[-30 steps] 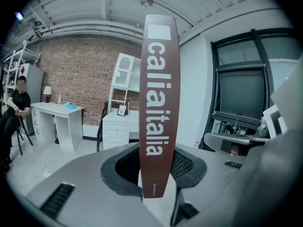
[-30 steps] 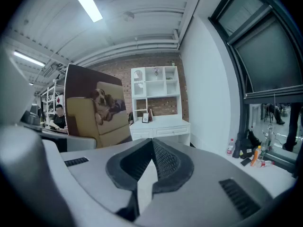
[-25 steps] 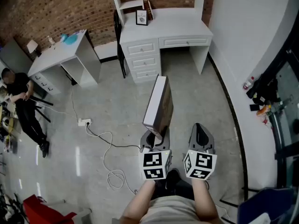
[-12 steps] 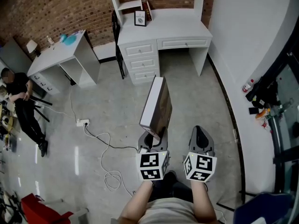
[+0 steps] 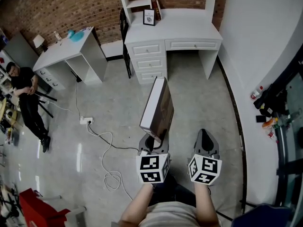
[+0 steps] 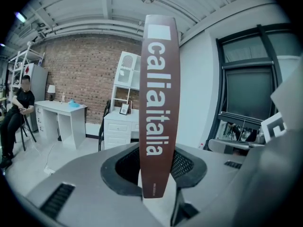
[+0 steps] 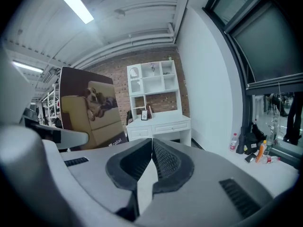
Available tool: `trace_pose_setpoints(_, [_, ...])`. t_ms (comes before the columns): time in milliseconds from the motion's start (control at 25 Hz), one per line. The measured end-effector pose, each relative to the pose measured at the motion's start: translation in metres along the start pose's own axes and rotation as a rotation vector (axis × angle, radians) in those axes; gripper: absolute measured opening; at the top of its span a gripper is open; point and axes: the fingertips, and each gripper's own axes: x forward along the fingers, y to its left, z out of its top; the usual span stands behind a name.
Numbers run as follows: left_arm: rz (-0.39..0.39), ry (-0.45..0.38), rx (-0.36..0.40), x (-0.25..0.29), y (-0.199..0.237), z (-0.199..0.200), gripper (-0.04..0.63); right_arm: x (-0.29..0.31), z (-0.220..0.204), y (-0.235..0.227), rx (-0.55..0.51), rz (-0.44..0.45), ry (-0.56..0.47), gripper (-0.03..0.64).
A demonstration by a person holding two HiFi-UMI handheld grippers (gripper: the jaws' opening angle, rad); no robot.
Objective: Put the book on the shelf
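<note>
The left hand-held gripper (image 6: 156, 168) is clamped on the lower end of the book (image 6: 160, 103), its dark pads pressing the covers from either side while the brown spine faces the camera. Gripping low at the bottom edge leaves the book standing upright above the jaws, probably so it can go into a shelf compartment on end without being turned. In the head view the book (image 5: 158, 105) rises tall out of that gripper over the bare floor (image 5: 113, 103), tilted slightly away from the person. The right hand-held gripper (image 7: 151, 162) is just beside it with its jaws closed together on nothing; it seems to be kept free to steady or push the book once it arrives. The shelf (image 5: 135, 1) sits on top of the white table (image 5: 189, 27) against the brick wall, well apart from the book, so the carry looks only partly done. A framed picture (image 5: 149, 17) and some standing books (image 5: 157, 13) on the table mark where space is already taken.
</note>
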Motion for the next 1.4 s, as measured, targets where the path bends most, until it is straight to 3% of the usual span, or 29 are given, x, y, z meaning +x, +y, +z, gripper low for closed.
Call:
trace_pose_setpoints(440, [-0.021,0.007,0.007,0.088,0.014,0.028,0.147,0.085,0.022,-0.016,-0.015,-0.016,0.005,0.017])
trace_pose_setpoints(1040, [-0.049,-0.020,0.015,0.231,0.086,0.116,0.147,0.244,0.083,-0.009,-0.035,-0.042,-0.009,0.017])
trace_pose_setpoints(1400, [-0.017,-0.004,-0.004,0.275,0.119,0.129,0.147,0.297,0.091,-0.009,-0.045,-0.043,0.012,0.017])
